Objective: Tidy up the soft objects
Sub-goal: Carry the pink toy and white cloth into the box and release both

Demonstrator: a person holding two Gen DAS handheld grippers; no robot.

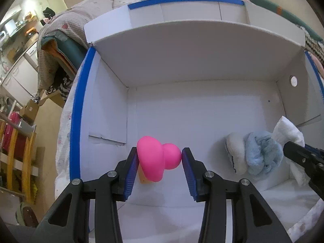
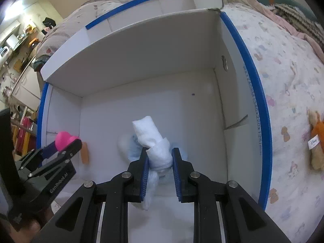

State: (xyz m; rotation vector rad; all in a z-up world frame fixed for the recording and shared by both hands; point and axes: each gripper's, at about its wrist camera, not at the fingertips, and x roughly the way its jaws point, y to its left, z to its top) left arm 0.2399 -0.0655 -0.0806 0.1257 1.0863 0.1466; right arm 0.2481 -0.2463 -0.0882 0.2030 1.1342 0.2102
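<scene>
Two grippers over white box (image 1: 202, 105) on bed. Left wrist view: left gripper (image 1: 160, 158) clamped on pink squishy toy (image 1: 156, 158), above box floor; blue-white fluffy bundle (image 1: 253, 151) lies at right. Right wrist view: right gripper (image 2: 160, 160) pinched on white cloth roll (image 2: 154, 141), over that bundle; plush bear (image 2: 316, 139) on bedsheet outside.

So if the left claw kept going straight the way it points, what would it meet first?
Probably the white cardboard box's floor; the left claw, gripping the pink rubbery heart-shaped toy, angles down into it, though depth is unclear.
</scene>
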